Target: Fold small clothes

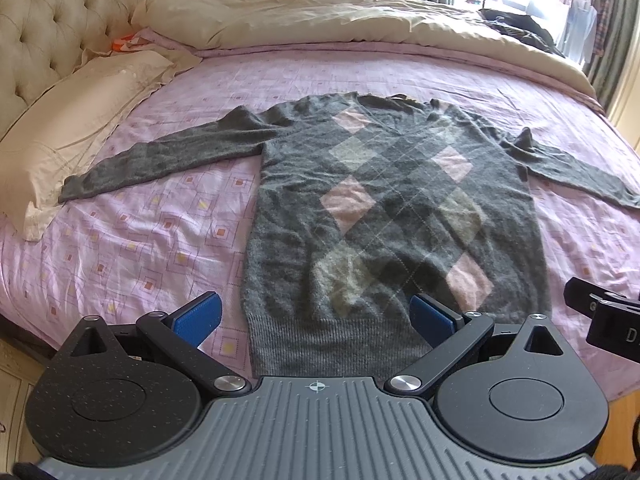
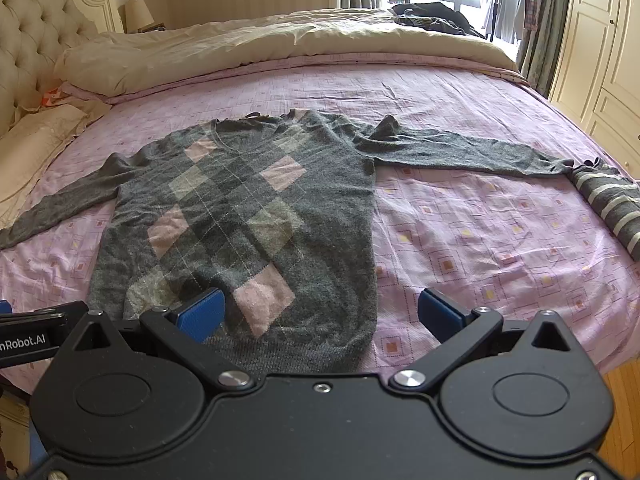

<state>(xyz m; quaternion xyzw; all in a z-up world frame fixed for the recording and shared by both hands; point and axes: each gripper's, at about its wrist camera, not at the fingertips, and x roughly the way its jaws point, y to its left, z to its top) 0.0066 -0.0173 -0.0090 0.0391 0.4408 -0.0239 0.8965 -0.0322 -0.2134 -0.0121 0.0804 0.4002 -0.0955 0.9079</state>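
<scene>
A grey sweater with pink and pale diamonds lies flat, front up, on the pink bed sheet, both sleeves spread out sideways. It also shows in the right wrist view. My left gripper is open and empty, just above the sweater's hem near its left corner. My right gripper is open and empty, over the hem's right corner. The right gripper's body shows at the right edge of the left wrist view.
A folded grey striped garment lies on the sheet at the right, by the sweater's right cuff. A cream duvet is bunched along the far side, a pillow and tufted headboard at the left. A wardrobe stands at the right.
</scene>
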